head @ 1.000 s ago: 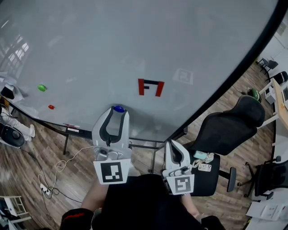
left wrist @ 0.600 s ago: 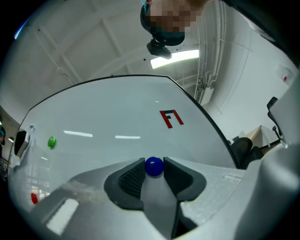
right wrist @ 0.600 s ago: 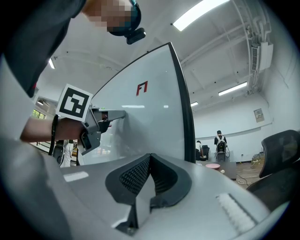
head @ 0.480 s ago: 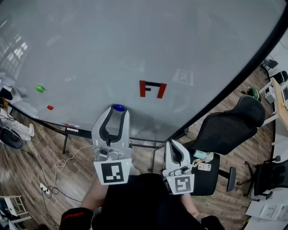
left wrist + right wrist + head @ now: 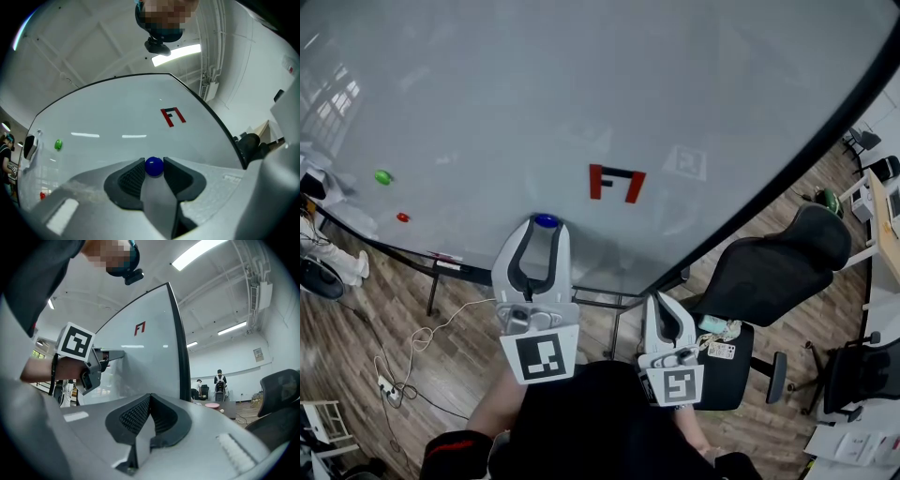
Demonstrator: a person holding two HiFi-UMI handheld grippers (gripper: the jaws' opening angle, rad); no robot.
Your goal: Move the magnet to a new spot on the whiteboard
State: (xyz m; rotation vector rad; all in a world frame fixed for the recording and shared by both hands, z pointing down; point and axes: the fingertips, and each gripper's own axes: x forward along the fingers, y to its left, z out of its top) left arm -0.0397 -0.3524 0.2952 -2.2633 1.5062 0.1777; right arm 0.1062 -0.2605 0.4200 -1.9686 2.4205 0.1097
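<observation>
A round blue magnet (image 5: 546, 221) sits low on the whiteboard (image 5: 581, 94), below and left of a red F-shaped mark (image 5: 615, 182). My left gripper (image 5: 545, 225) is held up to the board and shut on the blue magnet (image 5: 153, 167), whose ball shows between the two dark pads (image 5: 133, 176). My right gripper (image 5: 666, 310) hangs lower, off the board's edge, shut with nothing between its jaws; its own view shows the closed gripper (image 5: 150, 399) and the left gripper (image 5: 91, 363) at the whiteboard (image 5: 140, 357).
A green magnet (image 5: 383, 176) and a small red magnet (image 5: 402, 217) stick to the board at far left. A black office chair (image 5: 778, 258) stands right of the board's black frame. Cables (image 5: 422, 347) lie on the wooden floor below.
The left gripper and the blue magnet stay together at the same spot on the board. The view has shifted slightly; the right gripper has not moved.
</observation>
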